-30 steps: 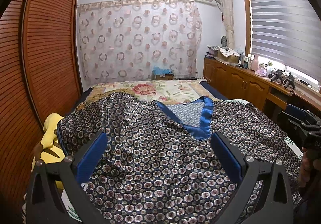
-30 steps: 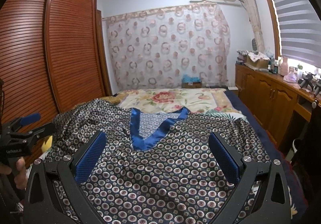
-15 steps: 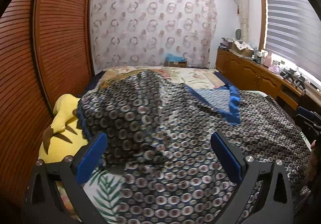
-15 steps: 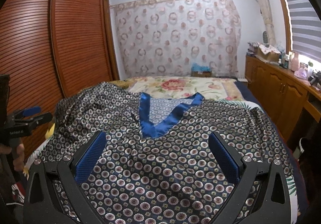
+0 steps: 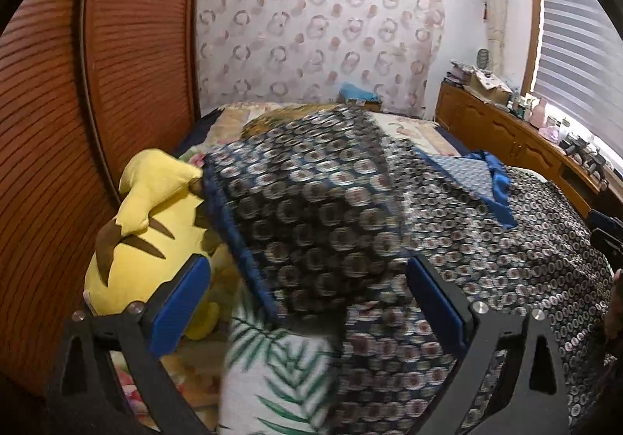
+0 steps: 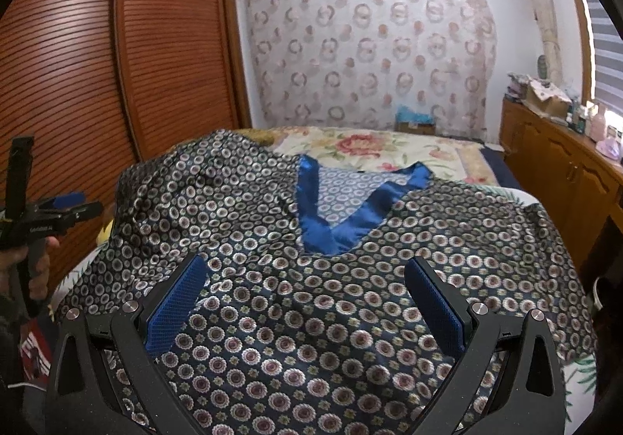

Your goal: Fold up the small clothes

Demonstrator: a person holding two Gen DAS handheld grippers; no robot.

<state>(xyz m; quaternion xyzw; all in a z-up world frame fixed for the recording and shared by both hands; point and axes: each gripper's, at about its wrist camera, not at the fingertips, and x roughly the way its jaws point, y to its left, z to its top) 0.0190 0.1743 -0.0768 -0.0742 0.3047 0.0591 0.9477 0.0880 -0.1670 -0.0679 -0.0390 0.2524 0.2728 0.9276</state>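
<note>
A dark patterned satin top [image 6: 311,279] with a blue V-neck band [image 6: 342,224] lies spread on the bed. My right gripper [image 6: 307,302] hangs open over its lower front, with nothing between the blue pads. My left gripper [image 5: 309,302] is open too and hovers above the top's left sleeve [image 5: 311,209], whose blue-edged cuff rests against a yellow plush. From the right wrist view the left gripper [image 6: 50,217] sits at the far left in a hand. The right gripper [image 5: 607,236] peeks in at the left wrist view's right edge.
A yellow plush toy [image 5: 144,232] lies at the bed's left edge beside the slatted wooden wardrobe [image 5: 117,65]. A leaf-print sheet [image 5: 280,368] shows under the sleeve, a floral bedspread [image 6: 370,147] beyond the top. Wooden cabinets [image 6: 564,170] with clutter run along the right wall.
My left gripper has swung left and down, from over the top's middle to over its left sleeve and the plush. The right gripper has moved a little closer to the fabric.
</note>
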